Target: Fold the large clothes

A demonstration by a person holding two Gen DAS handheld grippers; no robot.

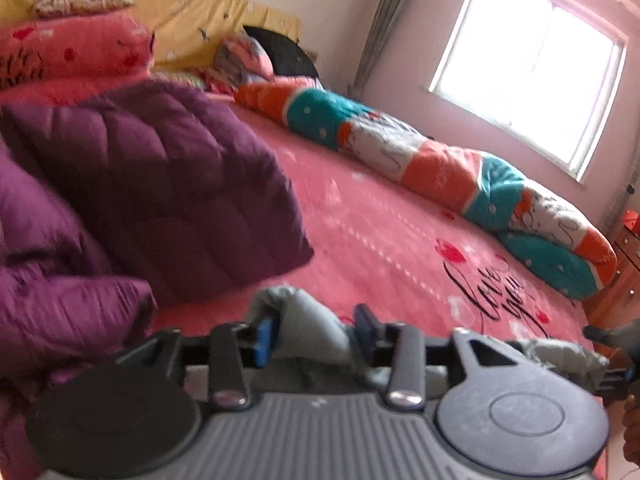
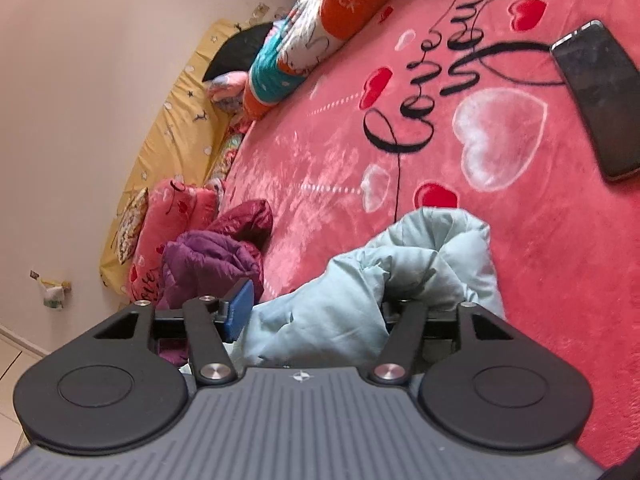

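Left wrist view: left gripper [image 1: 316, 330] and right gripper [image 2: 316, 304] both parted, loosely straddling pale padded jacket [image 2: 420, 264] on bed [image 2: 540, 280].

Ahead of the tool, right: dark phone [image 2: 596, 100] flat on pink bedspread [image 2: 320, 152]. Farther off: rolled orange-teal quilt [image 1: 460, 168], bright window [image 1: 528, 68].

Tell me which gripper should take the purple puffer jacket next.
Left, probably. The left gripper sits right beside the quilted purple puffer jacket, which fills its view. The right gripper has the pale blue padded garment bunched between its fingers, with the jacket farther off.
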